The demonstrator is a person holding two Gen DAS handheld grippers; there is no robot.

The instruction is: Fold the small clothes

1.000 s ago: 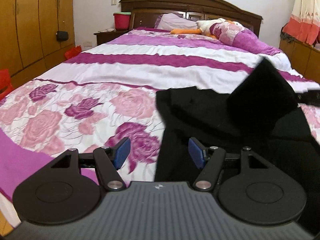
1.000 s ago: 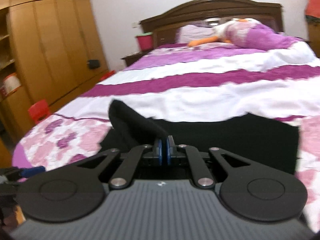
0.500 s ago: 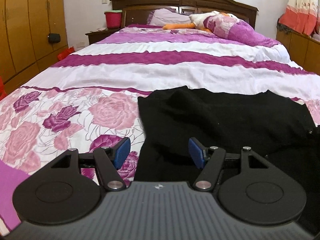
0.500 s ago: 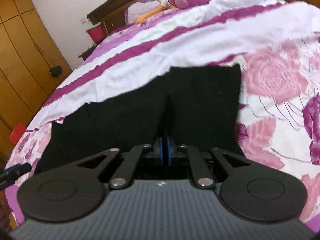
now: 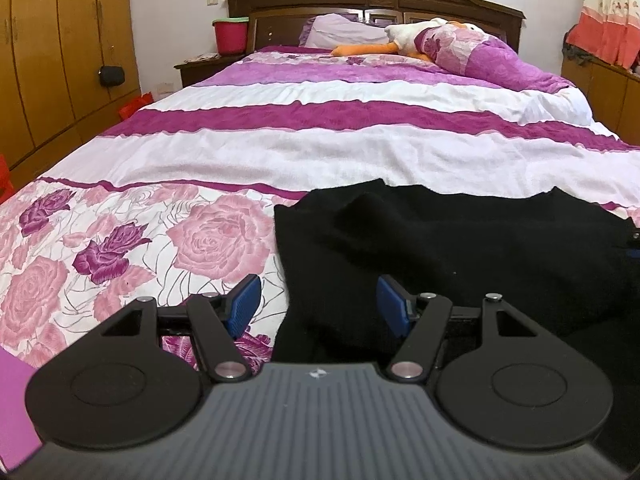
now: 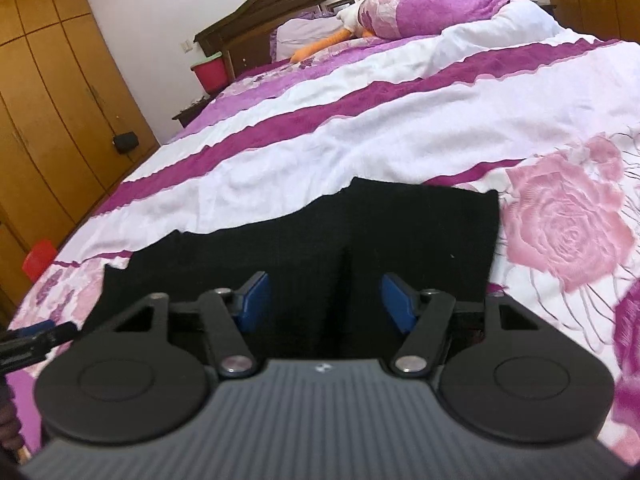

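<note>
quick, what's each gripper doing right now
left gripper: open, holding nothing, over the edge of the black garment.
right gripper: fingers have just been opening, a ridge of the garment between them, unpinched.

- The right gripper (image 6: 323, 298), black-armed with blue pads, has just been opening; its jaws stand apart with the cloth's raised crease between them, the pads clear of it.
- A black knitted garment (image 6: 400, 232) lies flat on the bed's purple, white and rose-printed cover (image 6: 360, 120).
- A brown wooden headboard (image 6: 248, 20), red bucket (image 6: 210, 70) and wooden wardrobe (image 6: 52, 100) stand beyond.
</note>
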